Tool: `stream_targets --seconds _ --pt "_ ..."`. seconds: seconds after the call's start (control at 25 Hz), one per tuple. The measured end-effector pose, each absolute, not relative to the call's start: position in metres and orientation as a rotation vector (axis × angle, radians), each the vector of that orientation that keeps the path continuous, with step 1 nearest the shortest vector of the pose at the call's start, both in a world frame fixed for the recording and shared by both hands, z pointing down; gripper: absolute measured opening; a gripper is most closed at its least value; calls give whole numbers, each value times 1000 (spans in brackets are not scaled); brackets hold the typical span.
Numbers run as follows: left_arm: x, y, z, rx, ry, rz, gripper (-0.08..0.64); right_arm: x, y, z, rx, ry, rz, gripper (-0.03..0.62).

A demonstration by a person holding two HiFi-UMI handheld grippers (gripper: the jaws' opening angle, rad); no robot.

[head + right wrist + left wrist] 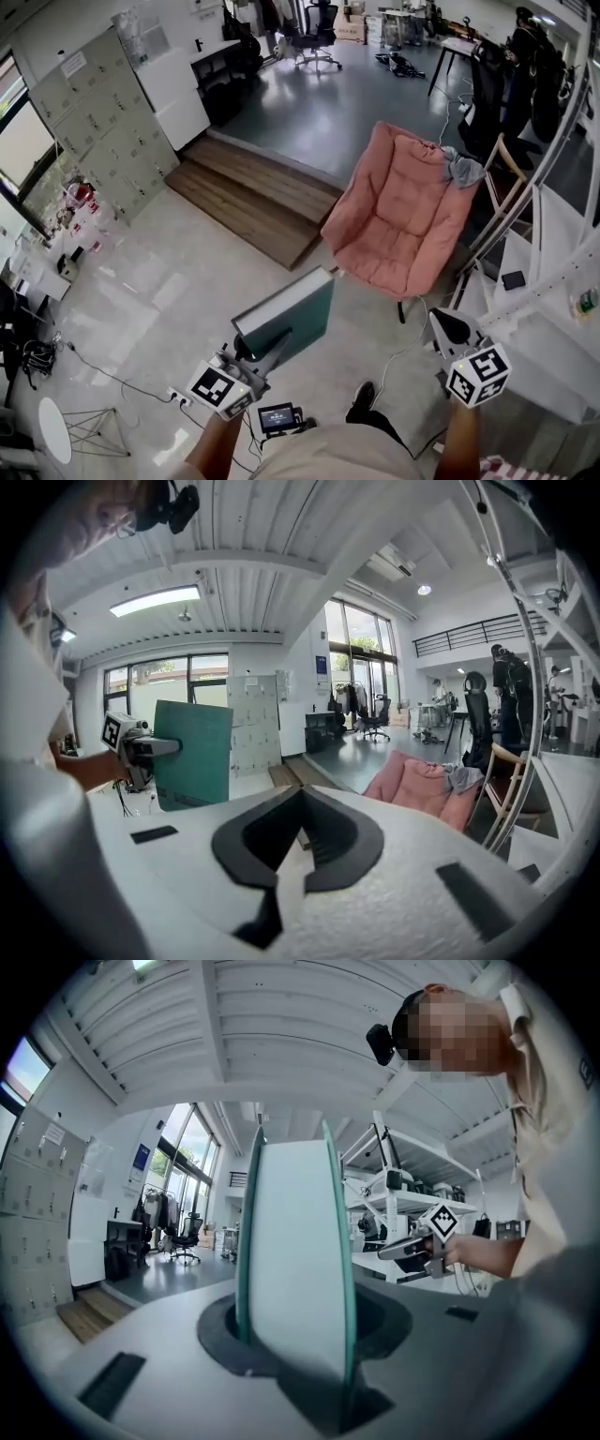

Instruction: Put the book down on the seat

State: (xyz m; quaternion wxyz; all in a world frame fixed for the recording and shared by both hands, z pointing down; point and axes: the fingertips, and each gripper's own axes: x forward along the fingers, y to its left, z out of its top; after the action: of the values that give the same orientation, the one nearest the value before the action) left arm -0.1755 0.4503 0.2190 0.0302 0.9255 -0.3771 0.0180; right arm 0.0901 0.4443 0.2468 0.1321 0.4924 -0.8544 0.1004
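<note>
Book (286, 319), green-covered, is grasped on edge by the left tongs (270, 352) above the floor (169, 291), near the pink chair (403, 220) but apart from it. Right tongs (450, 328) are clenched, empty. A grey cloth (462, 169) drapes the chair's top corner. Wooden steps (253, 202) lie to its left.

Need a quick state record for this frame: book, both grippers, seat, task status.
book: green cover, held in the air, short of the chair
left gripper: shut on the book, its edge between the jaws
right gripper: jaws together, nothing in them
seat: pink cushioned chair, nothing on the cushion
extra: grey cloth draped on the chair's top corner
task status: book not yet on the seat
</note>
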Motion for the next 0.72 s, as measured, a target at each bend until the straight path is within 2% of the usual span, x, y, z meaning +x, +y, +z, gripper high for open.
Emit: stream_targets --seconds 0.72 --pt "-106 347 230 2737 -1326 78 153 152 308 263 1262 -2561 325 -8"
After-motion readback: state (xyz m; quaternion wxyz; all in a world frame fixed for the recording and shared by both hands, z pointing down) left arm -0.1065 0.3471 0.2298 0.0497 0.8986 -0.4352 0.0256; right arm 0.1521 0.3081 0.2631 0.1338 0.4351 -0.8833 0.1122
